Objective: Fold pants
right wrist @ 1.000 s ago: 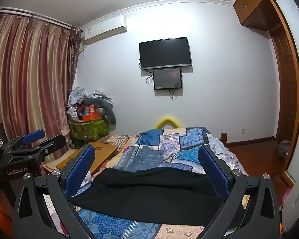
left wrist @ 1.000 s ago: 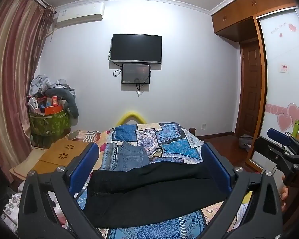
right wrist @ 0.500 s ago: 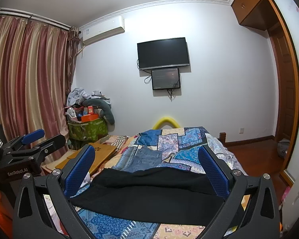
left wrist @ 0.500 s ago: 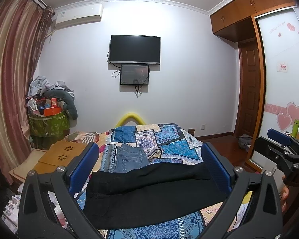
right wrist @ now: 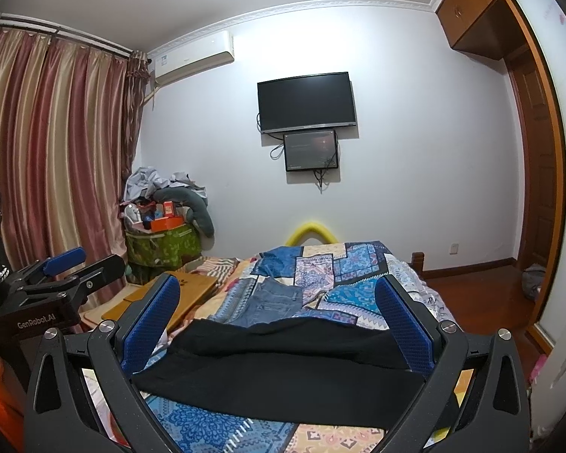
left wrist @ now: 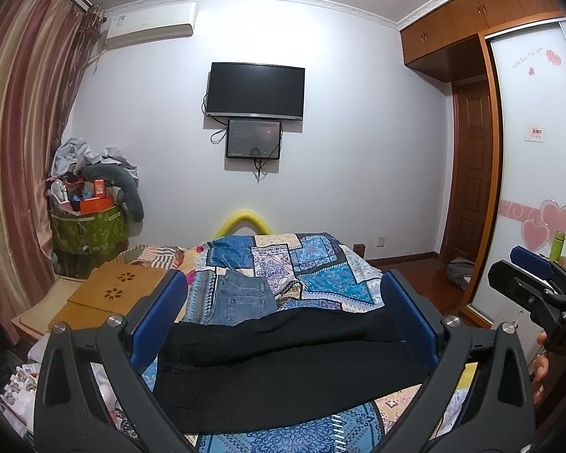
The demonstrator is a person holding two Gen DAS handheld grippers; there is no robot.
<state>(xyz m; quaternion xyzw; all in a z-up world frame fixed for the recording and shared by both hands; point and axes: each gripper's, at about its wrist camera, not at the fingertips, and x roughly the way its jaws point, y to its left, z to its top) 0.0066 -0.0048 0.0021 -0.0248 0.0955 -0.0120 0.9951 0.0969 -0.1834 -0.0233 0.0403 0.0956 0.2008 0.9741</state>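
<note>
Black pants (left wrist: 283, 362) lie flat across the near end of the bed, folded lengthwise, also in the right wrist view (right wrist: 283, 370). My left gripper (left wrist: 285, 313) is open and empty, held above the pants. My right gripper (right wrist: 279, 313) is open and empty too, above the pants. The right gripper shows at the right edge of the left wrist view (left wrist: 536, 283). The left gripper shows at the left of the right wrist view (right wrist: 68, 271).
Folded blue jeans (left wrist: 241, 298) lie beyond the black pants on the patchwork bedspread (left wrist: 320, 264). A wooden lap desk (left wrist: 113, 290) sits left of the bed. A full green basket (left wrist: 88, 234) stands by the curtain. A wardrobe (left wrist: 536, 188) is on the right.
Both views have tilted up slightly, so the pants sit a little lower in frame. Nothing was gripped or released.
</note>
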